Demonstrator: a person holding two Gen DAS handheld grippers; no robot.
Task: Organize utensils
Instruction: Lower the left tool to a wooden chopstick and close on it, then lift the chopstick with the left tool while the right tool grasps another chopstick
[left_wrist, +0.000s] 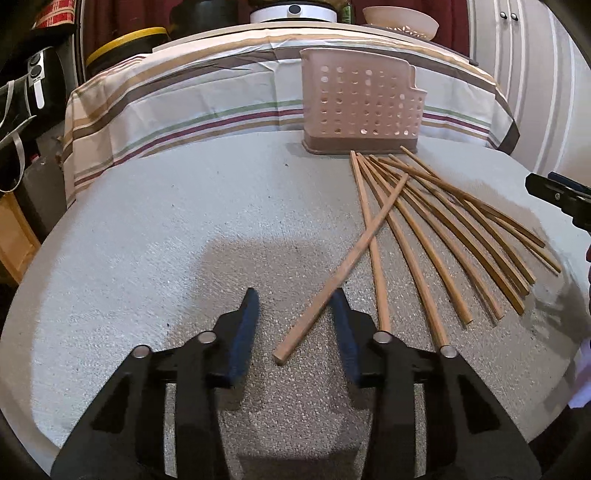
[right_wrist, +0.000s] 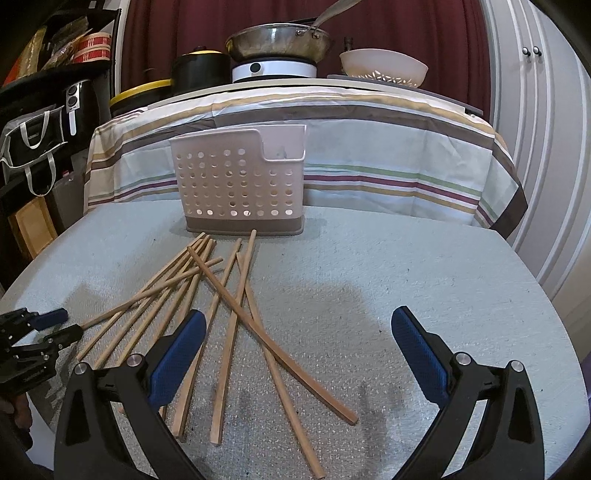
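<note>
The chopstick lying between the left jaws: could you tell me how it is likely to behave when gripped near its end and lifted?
The chopstick looks like stiff, thin wood, so it probably won't flex. Held near one end, it may droop or pivot in the pads. Its far part crosses another chopstick, which lifting might nudge.

home kitchen: pan (right_wrist: 277, 43) on cooker (right_wrist: 274, 72), colander (right_wrist: 383, 67).

Both wrist views look down, close, sharing chopsticks (left_wrist: 417, 236) and caddy (right_wrist: 240, 177).
</note>
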